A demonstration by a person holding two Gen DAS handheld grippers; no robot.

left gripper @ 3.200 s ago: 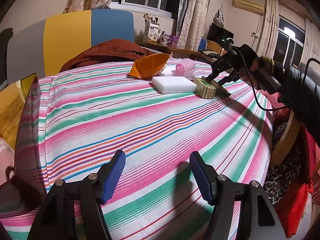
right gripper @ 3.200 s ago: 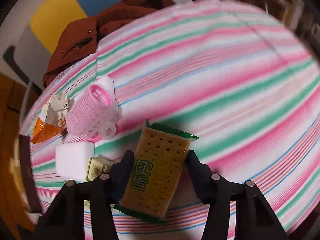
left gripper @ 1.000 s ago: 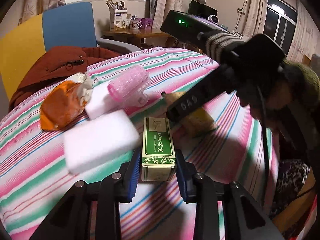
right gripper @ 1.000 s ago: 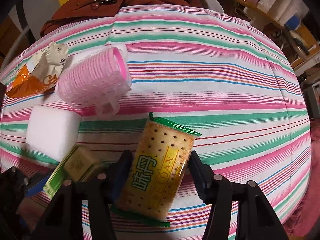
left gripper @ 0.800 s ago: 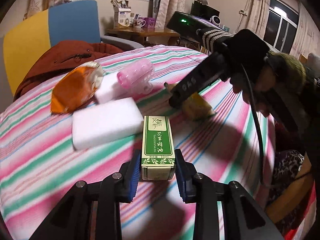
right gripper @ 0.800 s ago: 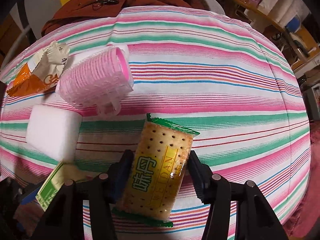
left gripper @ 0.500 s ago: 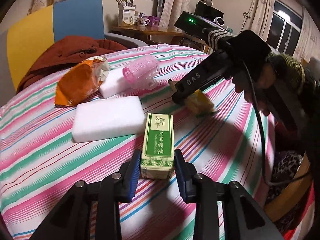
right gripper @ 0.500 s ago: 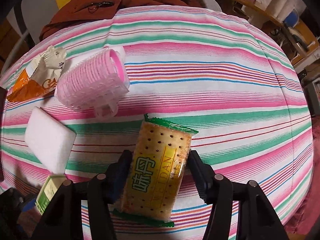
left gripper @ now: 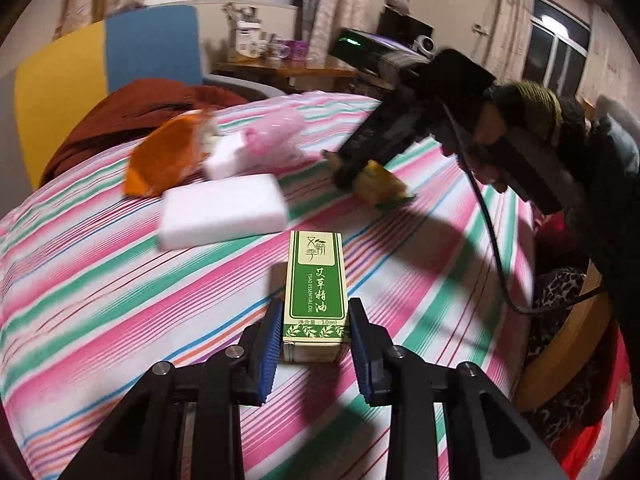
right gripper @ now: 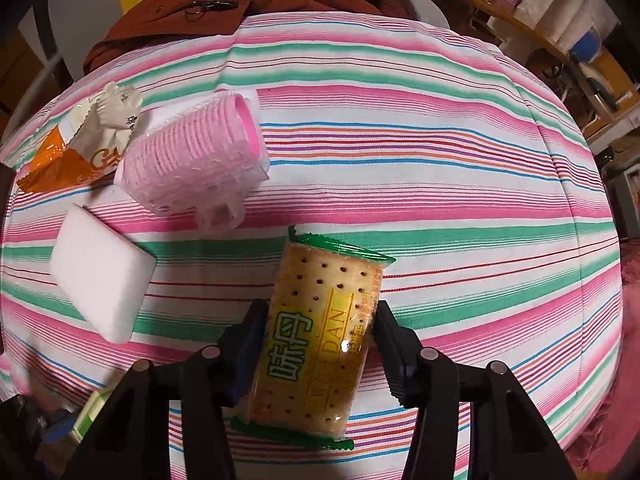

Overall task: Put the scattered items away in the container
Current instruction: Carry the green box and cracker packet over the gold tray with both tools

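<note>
The left gripper [left gripper: 315, 342] now has its jaws shut on the green box [left gripper: 315, 292], lifted off the striped desk [left gripper: 120, 280]. The right gripper [right gripper: 320, 348] has its jaws closing on the cracker pack [right gripper: 320, 332]. Both can go in; no container shows. Left behind: two sponges [left gripper: 224, 210], one pink roller [right gripper: 196, 164], one orange bag [right gripper: 76, 152].
</note>
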